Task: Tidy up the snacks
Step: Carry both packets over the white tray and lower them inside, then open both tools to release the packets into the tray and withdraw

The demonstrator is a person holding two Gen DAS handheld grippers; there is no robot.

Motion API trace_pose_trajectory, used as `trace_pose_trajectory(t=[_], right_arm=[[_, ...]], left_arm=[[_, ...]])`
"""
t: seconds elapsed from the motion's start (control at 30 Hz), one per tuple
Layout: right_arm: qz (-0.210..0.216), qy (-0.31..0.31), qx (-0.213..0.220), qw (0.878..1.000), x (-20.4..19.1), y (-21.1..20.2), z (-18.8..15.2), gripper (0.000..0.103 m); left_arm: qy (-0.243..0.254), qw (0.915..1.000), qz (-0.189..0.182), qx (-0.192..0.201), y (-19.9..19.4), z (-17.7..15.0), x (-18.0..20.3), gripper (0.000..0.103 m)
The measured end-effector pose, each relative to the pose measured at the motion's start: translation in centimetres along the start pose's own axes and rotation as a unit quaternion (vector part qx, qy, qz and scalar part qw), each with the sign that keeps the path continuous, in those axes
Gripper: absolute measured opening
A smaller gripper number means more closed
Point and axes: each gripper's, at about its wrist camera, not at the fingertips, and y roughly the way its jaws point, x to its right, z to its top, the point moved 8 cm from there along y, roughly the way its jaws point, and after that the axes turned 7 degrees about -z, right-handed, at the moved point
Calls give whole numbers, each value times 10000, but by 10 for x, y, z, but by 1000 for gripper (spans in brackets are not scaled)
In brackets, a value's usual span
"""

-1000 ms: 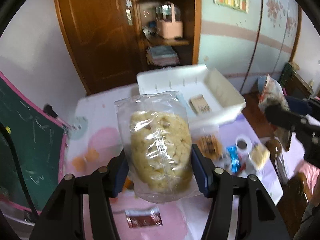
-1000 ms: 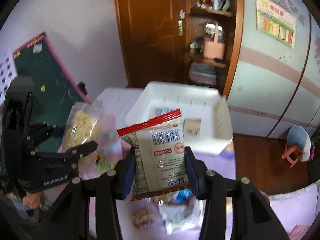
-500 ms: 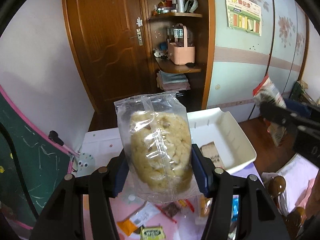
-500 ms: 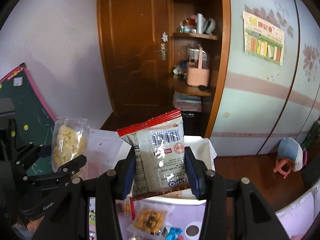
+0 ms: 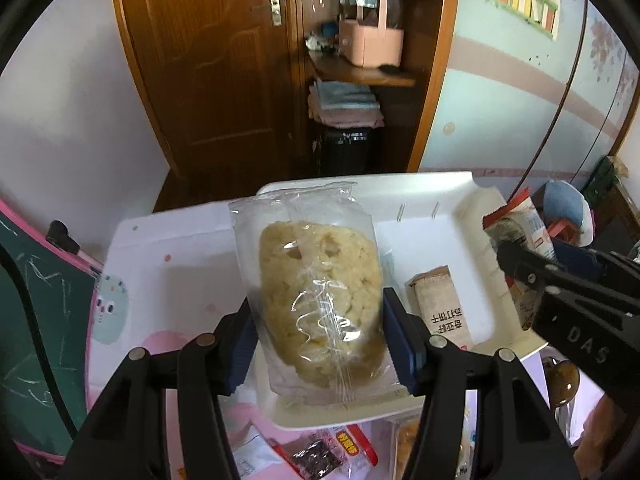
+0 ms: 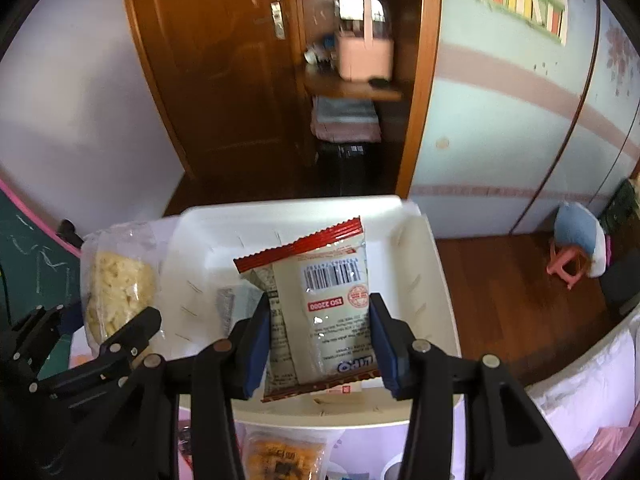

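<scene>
My left gripper (image 5: pixel 318 338) is shut on a clear bag of pale puffed snack (image 5: pixel 316 292), held upright over the near left part of the white bin (image 5: pixel 424 188). A brown wrapped biscuit pack (image 5: pixel 440 308) lies inside the bin. My right gripper (image 6: pixel 318 350) is shut on a white snack packet with red edges (image 6: pixel 320 304), barcode side facing me, above the white bin (image 6: pixel 304 208). In the right wrist view the left gripper (image 6: pixel 132 332) with its clear bag (image 6: pixel 116 284) shows at the bin's left. The right gripper's packet (image 5: pixel 520 228) shows at the right of the left wrist view.
Loose snack packets (image 5: pixel 320 454) lie on the pink patterned table in front of the bin; an orange cracker bag (image 6: pixel 280 456) is nearest. A green chalkboard (image 5: pixel 36 320) stands left. Behind are a brown door (image 5: pixel 208 60), shelves and a small pink stool (image 6: pixel 568 260) on the floor.
Both grippers have swung forward and down with their snacks still held. The white bin, which lay lower and farther half a second ago, now sits directly beneath both packets.
</scene>
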Motion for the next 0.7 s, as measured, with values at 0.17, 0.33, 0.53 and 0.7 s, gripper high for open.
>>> trace_pose_trajectory(t=[0.17, 0.33, 0.53, 0.7], right_arm=[[-34, 20, -268, 9996, -1, 26, -9, 46], [12, 132, -423, 9990, -2, 39, -12, 47], [-102, 164, -551, 9983, 0, 46, -17, 48], [64, 394, -658, 9970, 3, 45, -23, 49]], left_arm=[[4, 9998, 30, -195, 26, -6, 1, 57], [-25, 9995, -9, -330, 35, -13, 0, 60], [9, 9997, -37, -249, 30, -17, -1, 87], [-112, 9992, -211, -306, 24, -22, -4, 90]])
